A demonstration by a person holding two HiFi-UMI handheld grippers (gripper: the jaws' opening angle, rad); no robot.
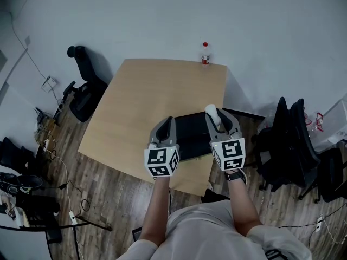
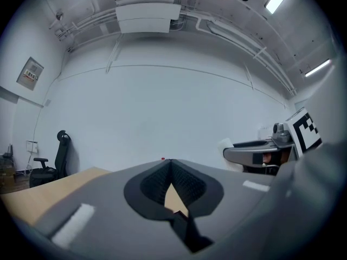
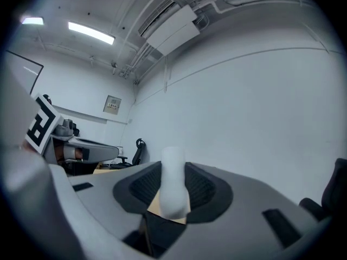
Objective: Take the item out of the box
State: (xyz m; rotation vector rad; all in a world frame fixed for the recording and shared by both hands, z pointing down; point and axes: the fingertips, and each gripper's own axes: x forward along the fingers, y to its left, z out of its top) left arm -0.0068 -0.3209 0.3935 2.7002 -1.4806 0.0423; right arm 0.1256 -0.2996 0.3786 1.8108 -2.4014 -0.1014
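A black box [image 1: 191, 136] lies open on the near part of the wooden table [image 1: 146, 91]. My right gripper [image 1: 217, 113] hovers over the box's right end, shut on a white cylindrical item [image 1: 212, 114]. In the right gripper view the white item [image 3: 173, 186] stands upright between the ribbed pads, gripper [image 3: 173, 173] raised and pointing at the wall. My left gripper [image 1: 168, 120] is held over the box's left end; in its own view the gripper [image 2: 169, 164] is shut, tips touching, with nothing between them. The box itself is hidden in both gripper views.
A red-capped bottle [image 1: 205, 53] stands at the table's far edge. Black office chairs sit left [image 1: 81, 91] and right [image 1: 293, 140] of the table. Cables and gear lie on the floor at the left [image 1: 32, 183]. An air conditioner [image 2: 146, 10] hangs on the far wall.
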